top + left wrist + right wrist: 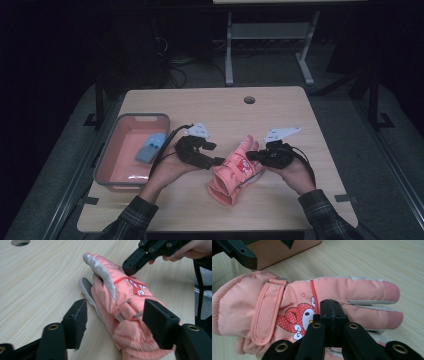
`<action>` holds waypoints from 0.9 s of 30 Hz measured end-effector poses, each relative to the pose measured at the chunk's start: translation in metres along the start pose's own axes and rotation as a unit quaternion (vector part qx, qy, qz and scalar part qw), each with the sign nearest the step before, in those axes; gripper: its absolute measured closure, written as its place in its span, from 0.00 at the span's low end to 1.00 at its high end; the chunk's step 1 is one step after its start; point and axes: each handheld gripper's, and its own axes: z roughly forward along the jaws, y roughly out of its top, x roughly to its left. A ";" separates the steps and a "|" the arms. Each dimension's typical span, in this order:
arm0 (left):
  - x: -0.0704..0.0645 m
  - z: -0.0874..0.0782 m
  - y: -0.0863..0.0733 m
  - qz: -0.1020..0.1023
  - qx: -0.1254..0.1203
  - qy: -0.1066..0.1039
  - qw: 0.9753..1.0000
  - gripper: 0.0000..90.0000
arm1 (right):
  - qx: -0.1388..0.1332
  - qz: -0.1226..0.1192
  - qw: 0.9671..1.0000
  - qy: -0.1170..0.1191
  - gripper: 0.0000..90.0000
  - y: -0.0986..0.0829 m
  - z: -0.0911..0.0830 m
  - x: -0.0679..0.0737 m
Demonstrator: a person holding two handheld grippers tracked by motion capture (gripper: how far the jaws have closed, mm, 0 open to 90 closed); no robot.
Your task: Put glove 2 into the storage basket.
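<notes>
A pink padded glove (232,175) with a cartoon print lies on the wooden table (210,107), fingers pointing away from me. In the left gripper view, the glove (125,290) rests on its side with the grey palm showing. My left gripper (215,153) is open, its jaws (116,312) straddling the cuff end without closing on it. The right gripper (250,156) is shut, and its tip (130,268) touches the back of the glove by the red seam. In the right gripper view, the shut jaws (331,307) sit over the printed back of the glove (287,297).
A pink bin with a grey rim (112,150) stands at the table's left, holding a blue glove (150,147). Its wall (282,250) is just beyond the pink glove's cuff. A round cable hole (249,99) lies at the far edge.
</notes>
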 end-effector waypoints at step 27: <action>0.015 0.084 -0.011 -0.064 0.071 -0.028 0.995 0.16 | 0.049 0.001 0.999 -0.002 1.00 -0.020 0.032 0.005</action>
